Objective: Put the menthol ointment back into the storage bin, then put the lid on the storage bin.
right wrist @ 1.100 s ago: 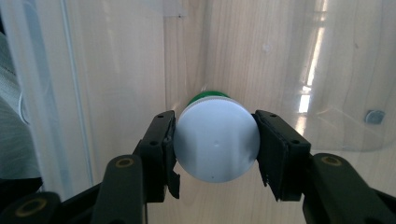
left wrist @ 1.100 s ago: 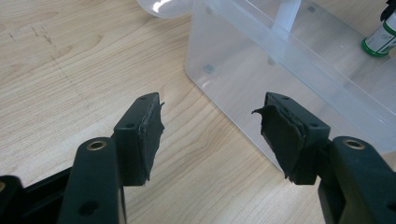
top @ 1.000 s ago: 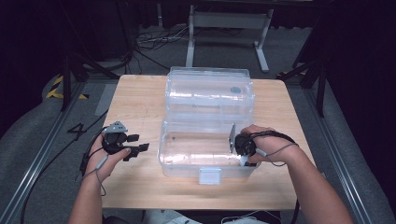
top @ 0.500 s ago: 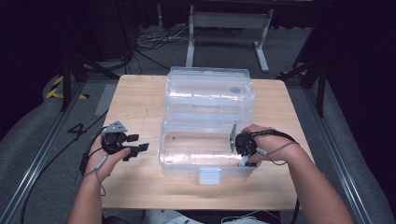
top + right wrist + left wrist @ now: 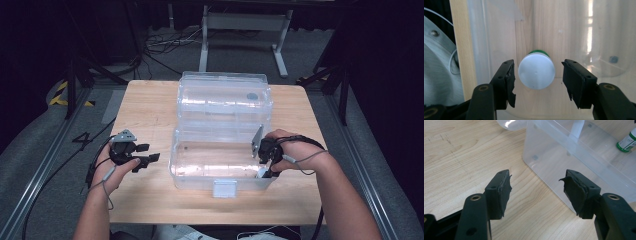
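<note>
Beyond our work we see a light wooden table (image 5: 150,107) standing on grey carpeted floor (image 5: 40,135). Behind the table's far edge stands a grey metal frame (image 5: 245,22) with two splayed feet, and loose black cables (image 5: 160,47) lie tangled on the floor to its left. Yellow and black striped tape (image 5: 62,95) marks the floor off the table's far left corner, near a dark stand leg (image 5: 72,80).
</note>
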`<state>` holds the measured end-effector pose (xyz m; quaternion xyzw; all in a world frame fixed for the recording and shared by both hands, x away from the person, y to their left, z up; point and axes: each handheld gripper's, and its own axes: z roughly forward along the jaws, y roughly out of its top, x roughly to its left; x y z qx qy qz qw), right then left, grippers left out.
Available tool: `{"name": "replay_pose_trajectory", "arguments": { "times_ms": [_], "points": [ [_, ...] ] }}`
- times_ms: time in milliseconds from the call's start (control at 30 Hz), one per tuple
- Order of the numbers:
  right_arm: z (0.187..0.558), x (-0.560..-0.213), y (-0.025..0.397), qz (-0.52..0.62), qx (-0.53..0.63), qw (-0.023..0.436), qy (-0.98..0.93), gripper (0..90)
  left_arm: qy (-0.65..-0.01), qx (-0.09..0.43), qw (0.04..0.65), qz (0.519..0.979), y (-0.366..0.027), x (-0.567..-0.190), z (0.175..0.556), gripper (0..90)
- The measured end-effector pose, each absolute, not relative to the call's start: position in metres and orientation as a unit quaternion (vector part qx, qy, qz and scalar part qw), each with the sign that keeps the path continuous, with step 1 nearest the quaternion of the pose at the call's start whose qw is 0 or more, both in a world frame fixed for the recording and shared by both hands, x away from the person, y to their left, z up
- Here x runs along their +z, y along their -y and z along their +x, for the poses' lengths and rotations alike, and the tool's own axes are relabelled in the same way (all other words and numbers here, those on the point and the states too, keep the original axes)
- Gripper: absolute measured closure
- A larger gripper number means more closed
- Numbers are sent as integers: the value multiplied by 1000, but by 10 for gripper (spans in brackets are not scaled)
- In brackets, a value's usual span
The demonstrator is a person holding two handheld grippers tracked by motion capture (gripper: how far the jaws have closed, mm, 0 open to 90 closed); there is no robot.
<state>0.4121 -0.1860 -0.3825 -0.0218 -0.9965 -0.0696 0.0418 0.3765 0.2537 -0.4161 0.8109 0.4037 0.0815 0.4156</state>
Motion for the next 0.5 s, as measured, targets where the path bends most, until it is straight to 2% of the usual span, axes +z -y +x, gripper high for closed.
{"name": "replay_pose_trajectory", "arguments": {
  "times_ms": [500],
  "points": [
    [410,-349,206,-64,-186,3,981,442,-397,78,420,813,-249,-415,376,389]
  ]
}}
